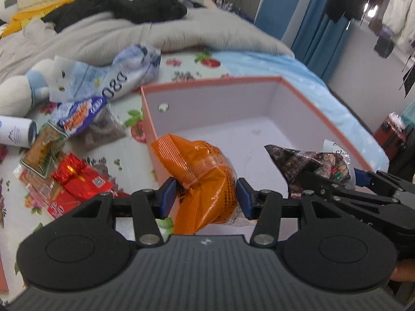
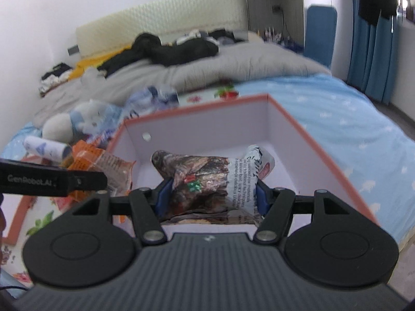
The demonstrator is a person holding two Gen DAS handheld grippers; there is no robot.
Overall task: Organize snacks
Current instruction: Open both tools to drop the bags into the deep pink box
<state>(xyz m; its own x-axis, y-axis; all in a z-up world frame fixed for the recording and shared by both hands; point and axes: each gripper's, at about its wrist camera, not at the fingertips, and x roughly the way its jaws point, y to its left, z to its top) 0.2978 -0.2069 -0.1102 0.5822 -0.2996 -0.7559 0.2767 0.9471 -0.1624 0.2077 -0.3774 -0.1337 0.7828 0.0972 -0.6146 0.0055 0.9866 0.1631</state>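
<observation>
1. The left gripper (image 1: pixel 206 198) is clamped on an orange snack bag (image 1: pixel 205 173), which is pinched between the two blue pads and crumpled upward from them.
2. The orange snack bag is held over the near left wall of the pink box (image 1: pixel 149 119), partly above the box's white floor.
3. The right gripper (image 2: pixel 210 198) is clamped on a dark printed snack bag (image 2: pixel 205 178), whose white printed end is pressed against the right-hand pad.
4. The dark printed snack bag is held inside the open top of the pink box, above its floor; whether it touches the floor cannot be told.
5. The two grippers are seen close together, side by side at the near edge of the box.
6. Left of the box, more snack packets are scattered on the flowered sheet of the bed (image 1: pixel 259 62): a red packet (image 1: pixel 77 178), a blue and orange packet (image 1: pixel 80 114) and a pale blue bag (image 1: pixel 124 75).
7. A white can (image 1: pixel 16 131) and a plush toy (image 1: pixel 23 88) are seen further left; a grey duvet (image 1: pixel 103 33) is heaped behind.
</observation>
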